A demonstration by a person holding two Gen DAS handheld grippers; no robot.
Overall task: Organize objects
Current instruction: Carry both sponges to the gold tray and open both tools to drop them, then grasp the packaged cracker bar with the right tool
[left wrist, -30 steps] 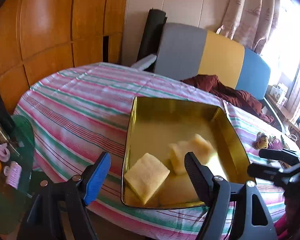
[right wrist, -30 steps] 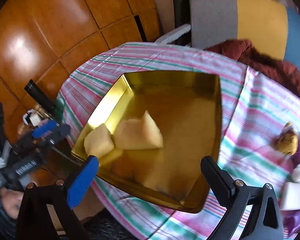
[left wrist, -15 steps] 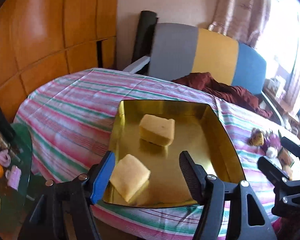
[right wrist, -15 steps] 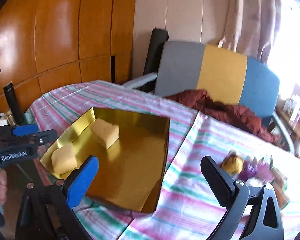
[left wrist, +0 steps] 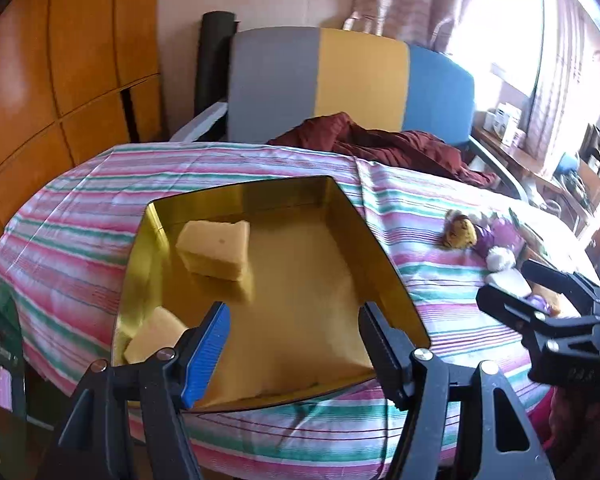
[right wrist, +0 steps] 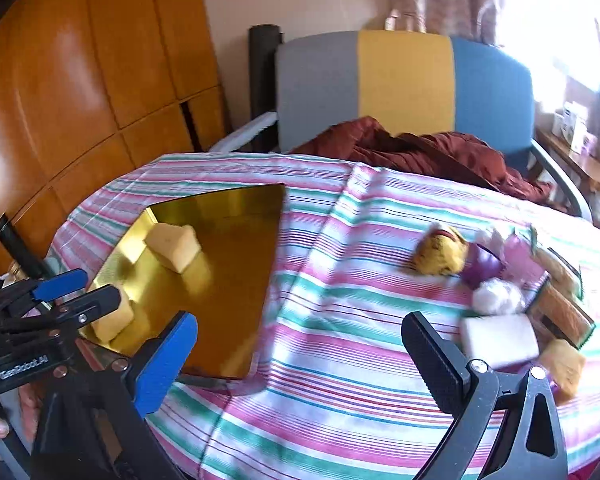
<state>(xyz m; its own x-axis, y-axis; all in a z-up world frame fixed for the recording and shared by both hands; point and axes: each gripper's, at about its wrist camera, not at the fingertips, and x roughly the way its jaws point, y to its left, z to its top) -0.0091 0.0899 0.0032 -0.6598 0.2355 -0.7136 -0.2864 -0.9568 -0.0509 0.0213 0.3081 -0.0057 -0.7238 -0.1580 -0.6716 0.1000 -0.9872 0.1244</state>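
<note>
1. Striped cloth [left wrist: 80, 216] covered the bed-like surface before me, and on it, at the near left edge, sat the gold tray [left wrist: 364, 240], its near rim reaching almost to the cloth's edge.
2. My left gripper [left wrist: 294, 340] hung over the tray's near rim, jaws parted and empty; they had narrowed somewhat in the last second, closing on nothing.
3. My right gripper [right wrist: 300, 356] stood over bare cloth between the tray and the loose pile, its fingers spread wide and holding nothing.
4. Done so far, as I judged it: two yellow sponge blocks lay inside the tray, the small one [left wrist: 152, 338] in the near left corner, the larger one [left wrist: 216, 250] against the left wall farther in. Most of the tray floor was bare.
5. Left to do: near the right edge of the cloth a white block [right wrist: 500, 340] and another yellow sponge [right wrist: 562, 364] lay close together, with a brown box-like thing [right wrist: 560, 312] just behind them; I could not tell what it was.
6. Farther back, the plush toy [right wrist: 440, 254] with purple and white parts lay on the cloth, well apart from the tray.
7. Beyond everything, a dark red blanket [right wrist: 420, 152] lay heaped at the far edge before the grey, yellow and blue chair [right wrist: 404, 80].
</note>
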